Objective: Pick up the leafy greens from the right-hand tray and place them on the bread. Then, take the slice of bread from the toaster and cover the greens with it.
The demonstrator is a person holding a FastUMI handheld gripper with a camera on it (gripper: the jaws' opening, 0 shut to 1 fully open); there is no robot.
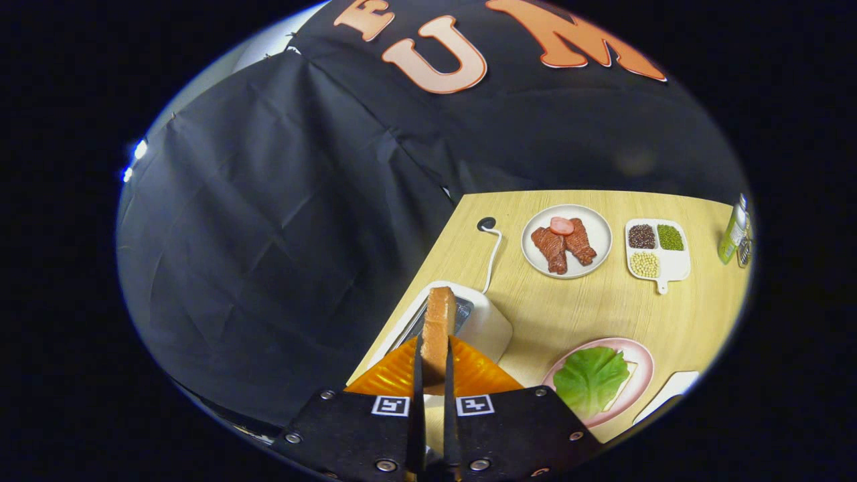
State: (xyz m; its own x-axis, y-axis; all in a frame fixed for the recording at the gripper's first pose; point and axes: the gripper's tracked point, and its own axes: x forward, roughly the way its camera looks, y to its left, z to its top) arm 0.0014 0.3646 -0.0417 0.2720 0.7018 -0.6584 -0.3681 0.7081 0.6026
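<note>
Gripper clamped on upright bread slice above toaster at the table's left edge.

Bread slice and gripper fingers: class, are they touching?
Touching. The gripper view shows the gripper shut on the bread slice, both fingers pressed against its faces, above the toaster.

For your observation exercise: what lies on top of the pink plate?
A green lettuce leaf lies on the pink plate, covering most of a bread slice; only the bread's edge shows. The tool grips another bread slice.
</note>
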